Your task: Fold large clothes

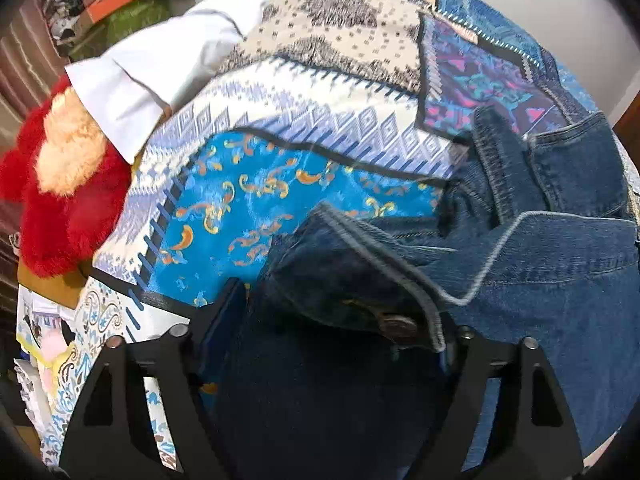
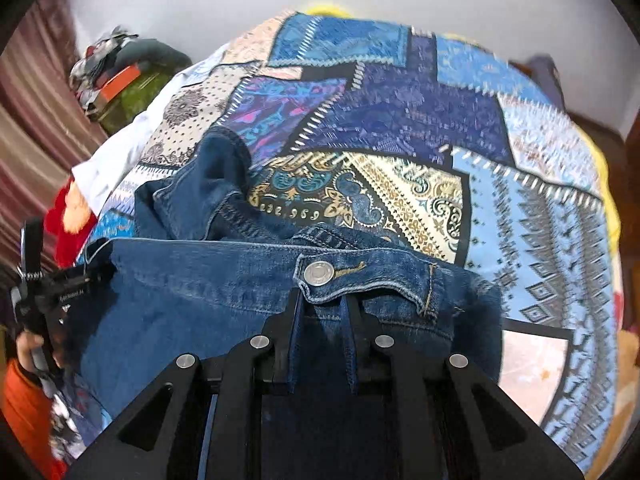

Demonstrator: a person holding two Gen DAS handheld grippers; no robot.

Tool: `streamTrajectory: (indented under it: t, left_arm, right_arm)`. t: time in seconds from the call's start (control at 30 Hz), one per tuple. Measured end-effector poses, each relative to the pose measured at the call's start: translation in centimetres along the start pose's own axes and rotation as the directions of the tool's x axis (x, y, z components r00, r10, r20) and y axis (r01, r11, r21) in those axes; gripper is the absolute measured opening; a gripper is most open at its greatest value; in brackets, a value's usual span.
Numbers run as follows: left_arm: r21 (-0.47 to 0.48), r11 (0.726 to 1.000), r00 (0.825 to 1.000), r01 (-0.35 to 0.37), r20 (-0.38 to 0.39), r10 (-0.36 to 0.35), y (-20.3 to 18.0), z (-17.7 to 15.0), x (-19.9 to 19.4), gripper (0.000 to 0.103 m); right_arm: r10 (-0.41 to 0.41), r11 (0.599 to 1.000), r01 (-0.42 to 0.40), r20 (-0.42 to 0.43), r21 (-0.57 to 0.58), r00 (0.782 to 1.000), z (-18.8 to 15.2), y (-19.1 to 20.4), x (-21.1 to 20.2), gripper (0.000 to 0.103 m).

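Note:
Blue denim jeans (image 1: 540, 256) lie bunched on a patchwork bedspread (image 1: 280, 184). In the left wrist view my left gripper (image 1: 332, 320) has its jaws wide apart around a dark fold of the jeans with a metal button (image 1: 398, 326); whether it grips is unclear. In the right wrist view my right gripper (image 2: 322, 320) is shut on the jeans' waistband (image 2: 360, 276) just below its metal button (image 2: 318, 273). The left gripper (image 2: 48, 292) also shows at the left edge there, holding the other end of the jeans (image 2: 192, 300).
A red and cream plush toy (image 1: 68, 184) and a white pillow (image 1: 152, 76) lie at the bed's left. A pile of clutter with an orange box (image 2: 120, 76) stands by the curtain (image 2: 32, 120). The bedspread (image 2: 520, 200) stretches right of the jeans.

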State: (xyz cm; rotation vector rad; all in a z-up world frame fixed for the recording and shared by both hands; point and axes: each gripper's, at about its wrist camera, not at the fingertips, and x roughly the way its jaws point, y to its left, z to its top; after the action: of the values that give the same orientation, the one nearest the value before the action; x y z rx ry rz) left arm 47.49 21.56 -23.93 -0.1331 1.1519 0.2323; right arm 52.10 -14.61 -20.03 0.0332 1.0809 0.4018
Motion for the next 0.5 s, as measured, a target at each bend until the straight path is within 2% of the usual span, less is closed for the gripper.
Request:
streamTrajectory:
  t: [0.2,0.27,0.33,0.5]
  left_arm:
    - [-0.065,0.991,0.993,0.119,-0.012,-0.120,2.1,0.5,-2.8,0.082]
    - [-0.050,0.992,0.993,0.113,0.023,-0.112,2.3,0.6,-4.7,0.082]
    - [-0.031,0.997,0.994,0.073,0.079,-0.071,2.5,0.8,-7.1,0.086]
    - [-0.033,0.996,0.991,0.086,0.101,-0.083,3.0,-0.2,-9.1,0.088]
  right_arm:
    - [-0.080,0.991,0.082,0.022,-0.105,0.997,-1.1,1.8,-1.6,0.013]
    - [-0.112,0.984,0.117,0.050,-0.132,0.992,-1.6,2.3,-2.7,0.014]
    - [-0.109,0.980,0.121,0.082,-0.157,0.991,-2.2,2.8,-4.2,0.014]
    - [-0.028,0.988,0.042,0.099,-0.150,0.995,-3.8,4.2,-6.7,0.013]
